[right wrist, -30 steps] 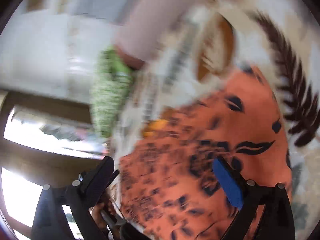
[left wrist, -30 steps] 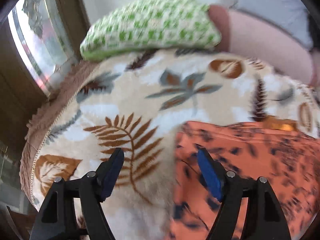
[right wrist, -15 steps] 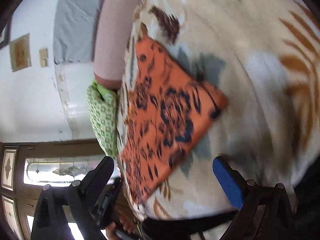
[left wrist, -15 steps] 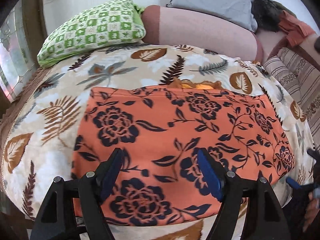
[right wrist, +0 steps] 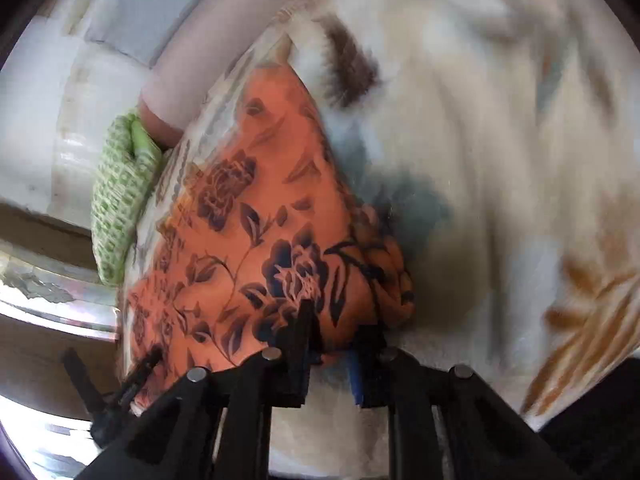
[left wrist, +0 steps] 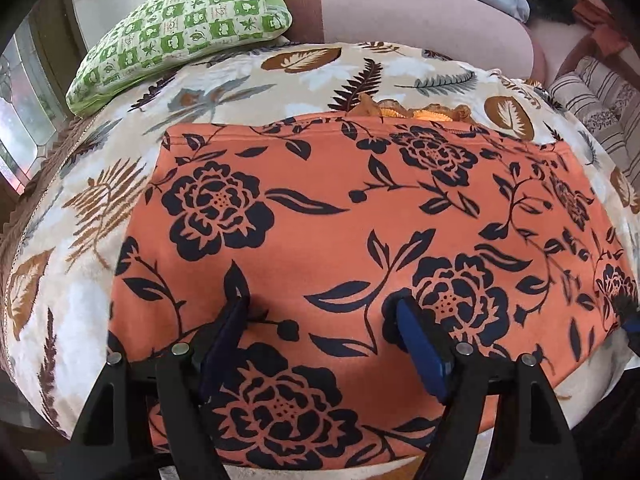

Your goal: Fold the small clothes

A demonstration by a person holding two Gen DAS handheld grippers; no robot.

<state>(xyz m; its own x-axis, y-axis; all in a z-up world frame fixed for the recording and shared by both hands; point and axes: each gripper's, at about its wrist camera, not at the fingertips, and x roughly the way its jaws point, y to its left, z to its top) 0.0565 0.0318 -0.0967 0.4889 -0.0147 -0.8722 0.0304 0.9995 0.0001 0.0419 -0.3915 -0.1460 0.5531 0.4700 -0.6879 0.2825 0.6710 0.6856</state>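
Note:
An orange garment with black flowers [left wrist: 340, 232] lies spread flat on a leaf-print blanket [left wrist: 120, 152]. A yellow frilly edge [left wrist: 416, 110] peeks out at its far hem. My left gripper [left wrist: 320, 316] is open, its blue pads resting over the garment's near middle. In the right wrist view the garment [right wrist: 248, 220] runs to the left. My right gripper [right wrist: 332, 336] has closed to a narrow gap on the garment's bunched near corner [right wrist: 384, 276]. The left gripper shows there at the lower left [right wrist: 116, 384].
A green checked pillow [left wrist: 180, 28] lies at the blanket's far left. A pink bolster [left wrist: 420, 20] and a grey pillow lie behind it. Striped cushions [left wrist: 600, 100] sit at the right. A window [left wrist: 24, 96] is on the left.
My right gripper has come down to the garment's right corner and closed on it, bunching the cloth. My left gripper has moved lower over the garment and stays open.

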